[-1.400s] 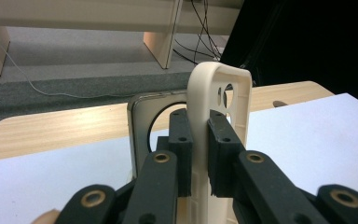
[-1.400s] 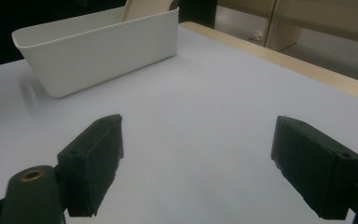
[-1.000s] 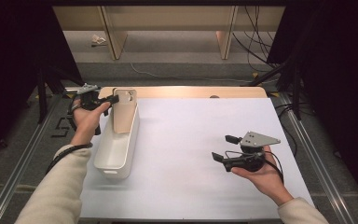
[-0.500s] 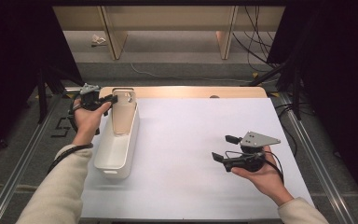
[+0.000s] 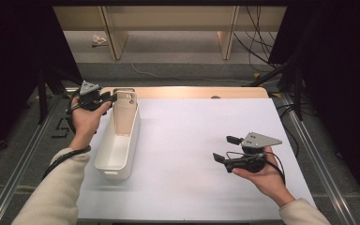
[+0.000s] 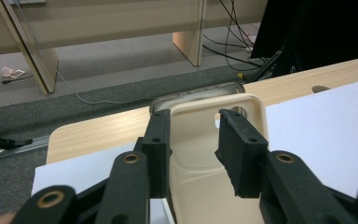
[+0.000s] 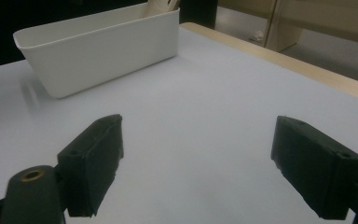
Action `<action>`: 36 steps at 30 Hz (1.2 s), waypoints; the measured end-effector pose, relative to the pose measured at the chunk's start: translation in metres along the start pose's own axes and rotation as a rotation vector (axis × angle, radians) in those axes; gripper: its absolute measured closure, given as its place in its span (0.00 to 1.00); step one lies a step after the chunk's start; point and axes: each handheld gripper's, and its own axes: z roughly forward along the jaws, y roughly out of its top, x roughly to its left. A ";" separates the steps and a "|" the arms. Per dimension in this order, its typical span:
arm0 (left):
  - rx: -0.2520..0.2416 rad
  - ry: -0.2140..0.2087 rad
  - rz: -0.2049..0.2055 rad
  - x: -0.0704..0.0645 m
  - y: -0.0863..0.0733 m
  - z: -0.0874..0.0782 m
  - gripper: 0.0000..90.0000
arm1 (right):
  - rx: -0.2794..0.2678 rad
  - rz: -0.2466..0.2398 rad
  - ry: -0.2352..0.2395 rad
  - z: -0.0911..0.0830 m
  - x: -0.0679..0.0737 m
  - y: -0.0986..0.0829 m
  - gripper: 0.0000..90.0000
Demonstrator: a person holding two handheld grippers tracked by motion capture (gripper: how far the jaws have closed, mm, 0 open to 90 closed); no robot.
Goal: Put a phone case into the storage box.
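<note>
Matte white table (image 5: 192, 154) — oblong plastic bin (image 5: 117, 152)

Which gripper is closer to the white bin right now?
Left. The left gripper is at the far end of the white bin, its jaws around that end's tall handle. The right gripper is held well off to the bin's side, over bare table.

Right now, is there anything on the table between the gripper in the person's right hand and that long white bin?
Nothing. In the high view, bare white tabletop separates the right gripper from the white bin. The right gripper view shows the same bare stretch.
</note>
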 end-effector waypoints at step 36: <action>-0.020 -0.202 0.000 -0.071 -0.047 -0.086 0.08 | 0.000 0.004 -0.003 0.000 0.000 0.000 0.20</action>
